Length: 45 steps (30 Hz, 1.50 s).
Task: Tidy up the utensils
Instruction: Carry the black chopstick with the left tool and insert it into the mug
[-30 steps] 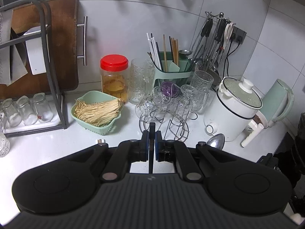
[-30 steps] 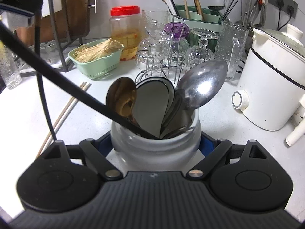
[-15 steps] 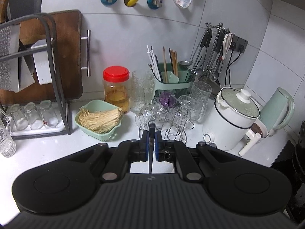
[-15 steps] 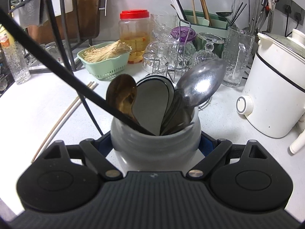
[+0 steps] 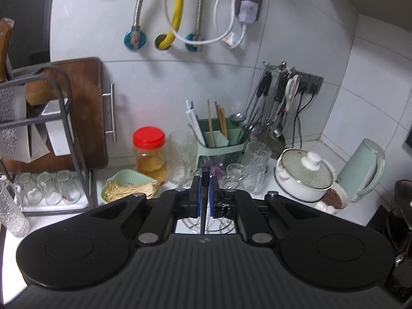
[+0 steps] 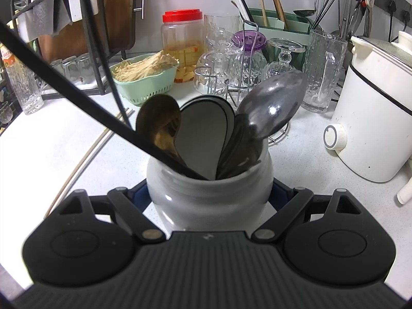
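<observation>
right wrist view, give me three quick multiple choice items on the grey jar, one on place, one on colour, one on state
1. Where is the grey jar?
A. between the jaws of the right gripper
B. on the dish rack
C. inside the green basket

2. What colour is the lid of the plastic jar near the wall?
A. blue
B. red
C. white

3. How does the left gripper stand?
A. wide open, nothing in it
B. shut on a thin black utensil
C. shut on a glass

Answers:
1 A, the jar's sides sit between the two jaws.
2 B, the screw lid is bright red.
3 B, the jaws pinch a slim black handle that runs up between them.
</observation>
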Available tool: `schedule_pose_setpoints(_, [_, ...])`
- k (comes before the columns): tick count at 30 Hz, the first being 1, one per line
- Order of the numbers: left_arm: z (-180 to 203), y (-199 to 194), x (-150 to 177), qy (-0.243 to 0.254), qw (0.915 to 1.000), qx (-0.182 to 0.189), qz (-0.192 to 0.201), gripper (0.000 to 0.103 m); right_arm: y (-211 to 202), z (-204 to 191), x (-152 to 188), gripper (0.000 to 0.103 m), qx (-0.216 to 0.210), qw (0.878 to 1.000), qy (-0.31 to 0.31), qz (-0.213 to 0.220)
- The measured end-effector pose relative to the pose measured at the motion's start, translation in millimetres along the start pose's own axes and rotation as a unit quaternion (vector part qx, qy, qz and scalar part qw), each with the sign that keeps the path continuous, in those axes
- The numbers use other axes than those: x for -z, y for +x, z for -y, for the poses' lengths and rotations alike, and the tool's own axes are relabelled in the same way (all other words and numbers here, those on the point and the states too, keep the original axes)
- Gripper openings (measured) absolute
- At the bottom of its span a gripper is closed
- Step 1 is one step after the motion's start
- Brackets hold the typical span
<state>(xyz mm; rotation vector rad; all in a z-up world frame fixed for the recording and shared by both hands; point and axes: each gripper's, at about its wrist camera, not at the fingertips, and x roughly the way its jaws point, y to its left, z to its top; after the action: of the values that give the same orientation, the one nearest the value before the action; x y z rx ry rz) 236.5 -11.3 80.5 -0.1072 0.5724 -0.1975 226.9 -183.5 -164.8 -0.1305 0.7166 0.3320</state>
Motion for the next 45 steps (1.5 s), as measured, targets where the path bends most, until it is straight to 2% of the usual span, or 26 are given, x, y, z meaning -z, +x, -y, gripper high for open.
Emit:
schedule_pose_setpoints(5, [8.4,-8.1,-15.2,-0.023,0.9995,0.022,0.002,0.007,1.0,0.3,0.5,0.091,-0.001,1.0,0.001,0.0])
schedule_pose_setpoints(18, [39.8,-10.5,-36.9,-0.002,0.9982,0.06,0.006,0.007,2.1,1.4,1.2,0.091,-0.009,1.0,-0.003,0.001])
schedule_pose_setpoints(28, [53.4,36.9,-9.1,0.015,0.9963,0.063,-0.056,0.007,2.5,2.0,0.7,0.091,-0.015,1.0,-0.011,0.002])
schedule_pose_setpoints(35, [60.6,62.9,2.6,0.03,0.9912,0.075,-0.104,0.007,2.4,1.7,1.3,0.091,-0.017,1.0,-0.01,0.004])
schedule_pose_setpoints(39, [65.4,78.3,8.0,0.044,0.9857,0.079,-0.142,0.007,2.4,1.7,1.6,0.091,-0.015,1.0,-0.007,0.004])
schedule_pose_setpoints(42, [70.1,89.5,12.3,0.062,0.9788,0.079,-0.178,0.007,2.2,1.6,2.3,0.091,-0.015,1.0,-0.007,0.006])
schedule_pose_setpoints(45, [69.4,100.9,18.2,0.059,0.9709,0.087,-0.215,0.007,2.0,1.9,2.3,0.091,-0.014,1.0,-0.006,0.006])
